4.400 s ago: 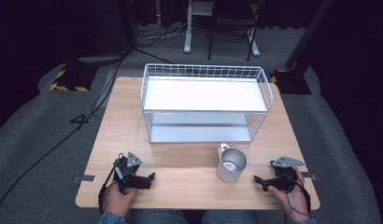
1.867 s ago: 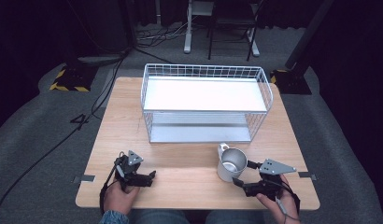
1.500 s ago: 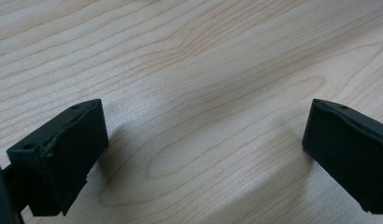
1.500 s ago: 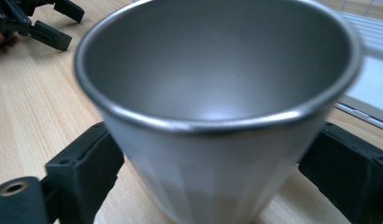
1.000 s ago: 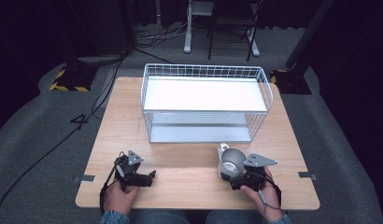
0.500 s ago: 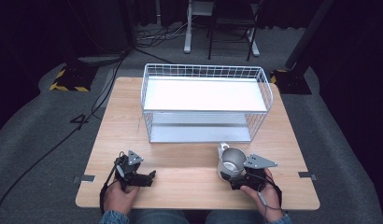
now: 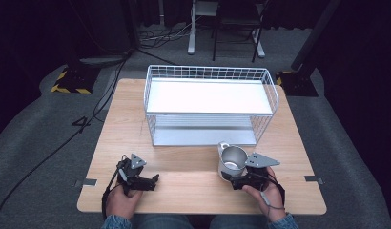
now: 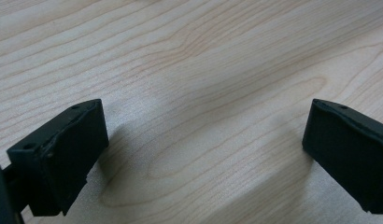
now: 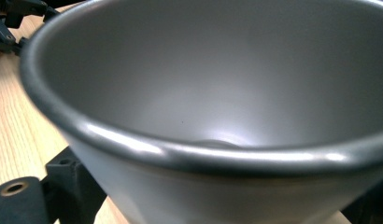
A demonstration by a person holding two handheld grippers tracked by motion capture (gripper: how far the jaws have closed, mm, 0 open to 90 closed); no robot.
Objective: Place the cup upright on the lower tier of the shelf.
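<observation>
Here steel cup (image 7: 231, 161) empty, between right gripper (image 7: 234, 181) fingers, grip unclear; left gripper (image 8: 203, 154) released.

Cup (image 9: 217, 93) base cut off, blurred

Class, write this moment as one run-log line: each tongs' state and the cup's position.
left tongs: open, on table | right tongs: jaws around metal cup, closure unclear | cup: upright, before wire basket
</observation>
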